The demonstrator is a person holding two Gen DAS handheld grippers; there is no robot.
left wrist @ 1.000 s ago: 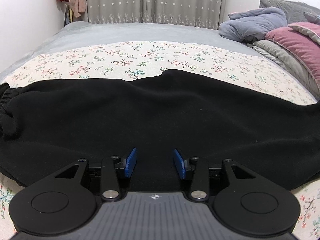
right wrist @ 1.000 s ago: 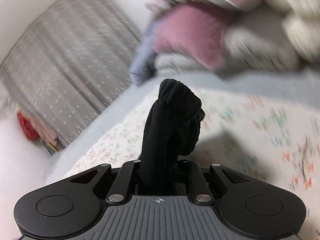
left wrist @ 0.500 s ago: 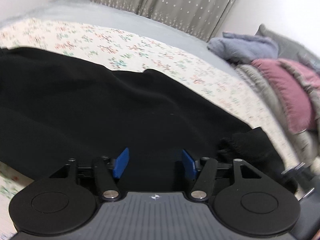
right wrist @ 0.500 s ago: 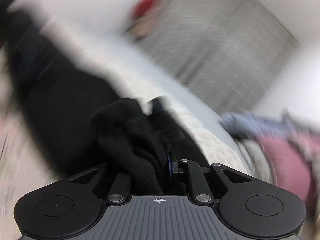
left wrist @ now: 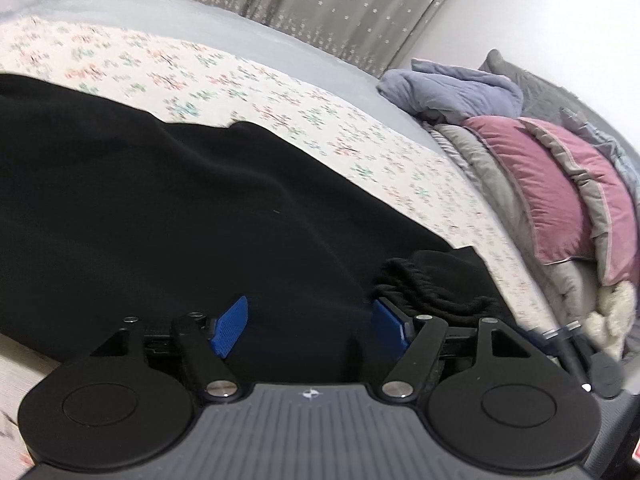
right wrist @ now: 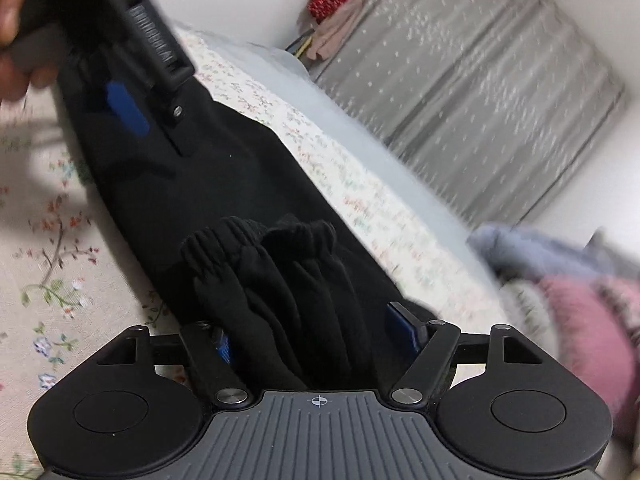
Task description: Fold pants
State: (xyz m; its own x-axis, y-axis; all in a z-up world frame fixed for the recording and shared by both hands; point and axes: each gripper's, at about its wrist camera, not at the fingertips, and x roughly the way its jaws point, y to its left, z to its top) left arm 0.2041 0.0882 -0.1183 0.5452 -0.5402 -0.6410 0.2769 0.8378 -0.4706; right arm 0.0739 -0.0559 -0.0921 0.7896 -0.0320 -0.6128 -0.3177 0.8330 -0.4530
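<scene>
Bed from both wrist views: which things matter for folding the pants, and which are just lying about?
In play:
- black pants
- ribbed cuffs, lying between the right gripper's just-opened jaws
- left gripper, jaws open

Lying about:
- pink pillow
- blue-grey blanket
- floral sheet
- curtain

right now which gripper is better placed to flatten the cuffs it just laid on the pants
Right. The right gripper, jaws just opening, straddles the bunched cuffs; the left gripper hovers open over flat black pants.

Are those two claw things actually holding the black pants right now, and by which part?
No. The right gripper has just opened around the pants' cuffs; the left gripper, also opening, is empty.
</scene>
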